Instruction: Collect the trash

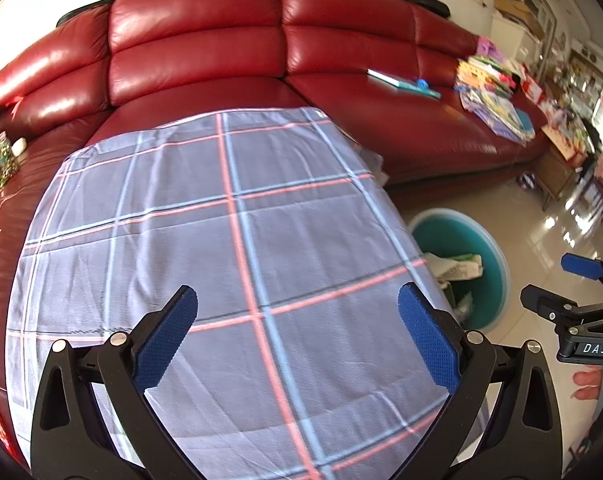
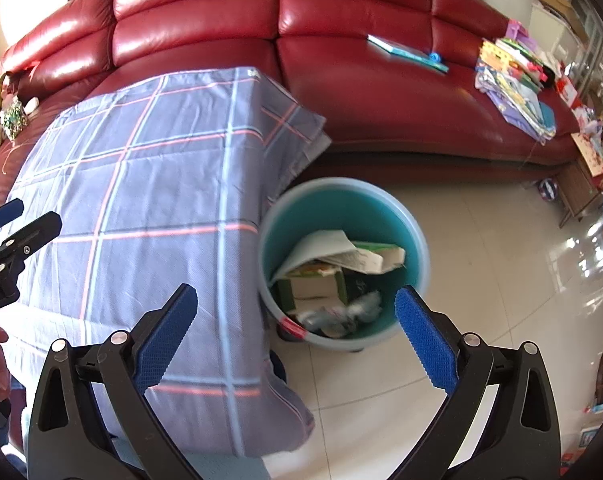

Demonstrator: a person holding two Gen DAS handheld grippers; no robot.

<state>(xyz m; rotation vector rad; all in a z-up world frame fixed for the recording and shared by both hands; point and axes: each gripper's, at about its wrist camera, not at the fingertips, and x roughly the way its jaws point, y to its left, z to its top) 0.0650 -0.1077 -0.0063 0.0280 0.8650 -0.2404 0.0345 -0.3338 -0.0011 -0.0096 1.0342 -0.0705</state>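
My left claw (image 1: 297, 336) hangs over the checked cloth (image 1: 229, 248) that covers the surface, its blue pads (image 1: 169, 340) spread wide apart with nothing between them. My right claw (image 2: 295, 336) is likewise spread wide and empty, held above the edge of the cloth (image 2: 149, 216) where it drops toward the tiled floor (image 2: 481, 280).

The teal bin (image 2: 417, 240) stands on the floor just beside the covered surface, between it and the red sofa (image 2: 381, 92). From the right wrist view, the bin sits ahead of my right claw, its rim partly between the two pads. Inside it lies the trash (image 2: 341, 268): a curled sheet of white paper, a flattened green and white carton, a box, and some crumpled clear plastic near the bottom. From the left wrist view the bin (image 1: 497, 272) shows to the right of the cloth, partly hidden by the cloth's edge, with the carton (image 1: 457, 266) visible inside.

My right claw (image 1: 573, 280) also shows at the right edge of the left wrist view, beyond the bin. On the sofa behind the bin lies a thin book (image 2: 405, 52), and farther along the seat a heap of colourful papers (image 2: 513, 84).
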